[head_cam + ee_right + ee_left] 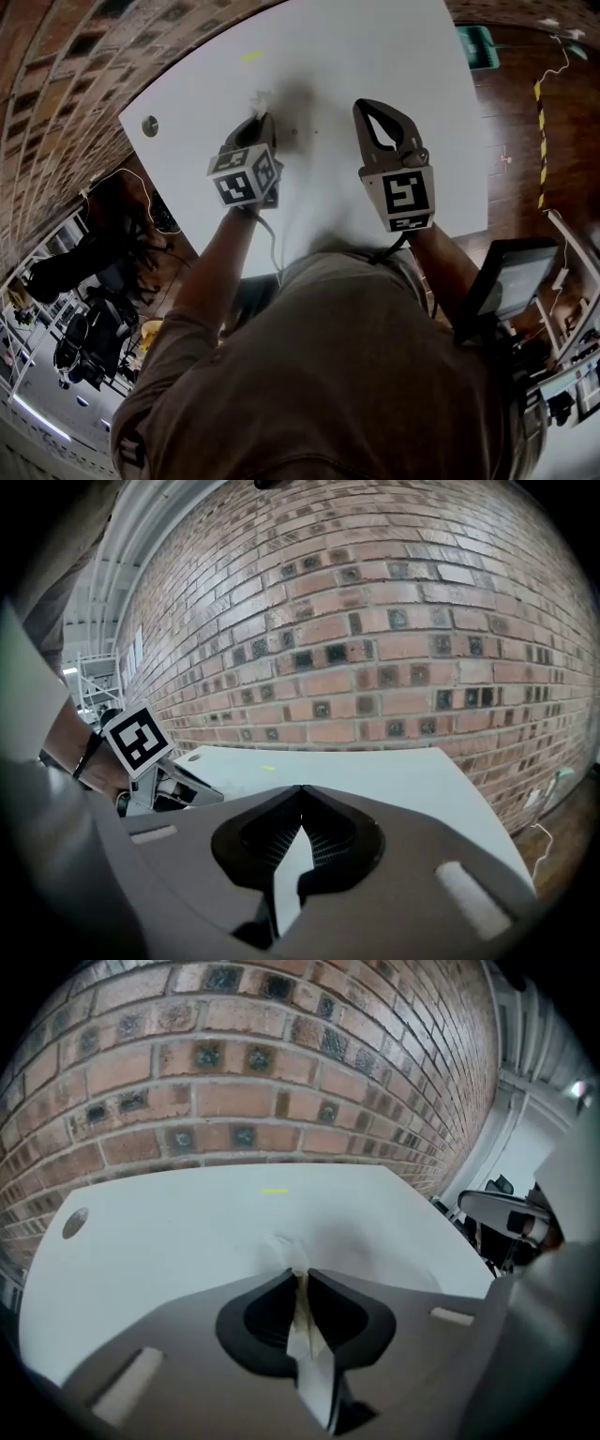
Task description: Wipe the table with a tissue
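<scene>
While left claw [299, 1274] pinches tissue [314, 1363] touching white table [375, 56], right claw [300, 789] hovers closed, empty.

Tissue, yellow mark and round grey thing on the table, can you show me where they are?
tissue [302, 1313]: left gripper view, on the white strip pinched between the jaws.
yellow mark [251, 56]: head view, its middle.
round grey thing [150, 125]: head view, its centre.

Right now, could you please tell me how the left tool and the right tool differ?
The left tool is shut on a white tissue; the right tool is shut on nothing. The left tool's tissue bunches against the table; the right tool brings nothing to it. Both are over the white table, jaws pointing toward the brick wall.
</scene>
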